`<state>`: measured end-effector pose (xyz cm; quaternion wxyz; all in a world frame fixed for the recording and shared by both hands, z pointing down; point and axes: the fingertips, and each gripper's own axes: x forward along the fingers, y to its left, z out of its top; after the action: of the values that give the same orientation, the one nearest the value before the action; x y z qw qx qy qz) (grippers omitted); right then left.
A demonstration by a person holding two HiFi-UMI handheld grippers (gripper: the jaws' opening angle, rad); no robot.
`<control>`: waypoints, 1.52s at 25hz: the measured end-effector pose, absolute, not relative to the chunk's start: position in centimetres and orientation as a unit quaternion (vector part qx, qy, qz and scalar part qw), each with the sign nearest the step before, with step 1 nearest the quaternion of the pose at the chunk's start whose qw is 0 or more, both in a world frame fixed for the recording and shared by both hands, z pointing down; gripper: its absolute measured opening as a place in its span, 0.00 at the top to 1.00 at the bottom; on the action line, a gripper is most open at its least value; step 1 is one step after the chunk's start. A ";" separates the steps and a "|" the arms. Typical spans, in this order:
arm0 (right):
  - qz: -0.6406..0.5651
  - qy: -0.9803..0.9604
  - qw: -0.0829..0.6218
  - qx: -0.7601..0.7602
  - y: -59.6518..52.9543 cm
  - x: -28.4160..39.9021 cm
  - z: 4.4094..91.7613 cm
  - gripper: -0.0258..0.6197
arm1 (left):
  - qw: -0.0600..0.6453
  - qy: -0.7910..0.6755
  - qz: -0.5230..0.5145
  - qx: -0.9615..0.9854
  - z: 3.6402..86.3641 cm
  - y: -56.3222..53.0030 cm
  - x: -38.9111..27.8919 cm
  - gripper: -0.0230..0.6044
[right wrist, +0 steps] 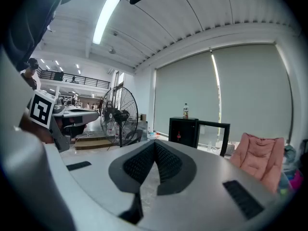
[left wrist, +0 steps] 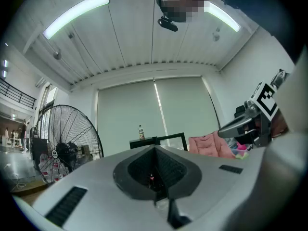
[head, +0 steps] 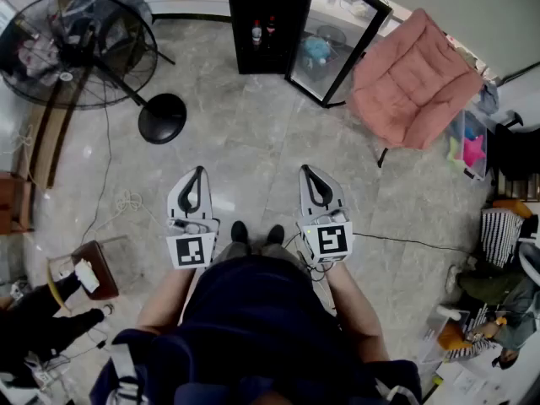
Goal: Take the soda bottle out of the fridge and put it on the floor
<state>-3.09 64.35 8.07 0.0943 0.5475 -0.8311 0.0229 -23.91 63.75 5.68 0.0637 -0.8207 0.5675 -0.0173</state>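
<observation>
A black mini fridge [head: 268,24] stands at the far end of the floor with its glass door [head: 339,42] swung open. Two small bottles [head: 256,34] stand on a shelf inside; one is a dark soda bottle [head: 271,29]. In the right gripper view the soda bottle [right wrist: 178,136] shows as a red spot inside the fridge [right wrist: 185,129], and another bottle [right wrist: 186,111] stands on top. My left gripper [head: 197,174] and right gripper [head: 305,172] are held side by side in front of me, both shut and empty, far from the fridge. Both point toward it.
A large floor fan [head: 76,49] with a round base [head: 162,118] stands at the left. A pink folding chair [head: 413,78] sits right of the fridge door. Cables [head: 396,241] run over the floor. A small stool [head: 93,268] is at my left, and people sit at the right edge [head: 489,294].
</observation>
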 end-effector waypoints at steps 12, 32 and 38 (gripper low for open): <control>0.026 -0.832 0.087 0.547 63.8 -2.8 8.2 0.93 | 0.061 0.564 -0.020 -0.823 6.0 62.9 -23.2 0.93; 0.024 -0.833 0.086 0.546 64.1 -1.5 8.5 0.93 | 0.028 0.527 -0.034 -0.849 7.6 62.4 -20.6 0.92; 0.027 -0.833 0.084 0.546 64.2 -1.1 8.3 0.93 | 0.031 0.509 -0.031 -0.860 7.7 62.2 -19.2 0.92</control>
<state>-1.12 64.24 8.32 0.0835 0.5459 -0.8332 0.0272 -19.24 62.23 7.68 0.0313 -0.8595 0.5091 -0.0312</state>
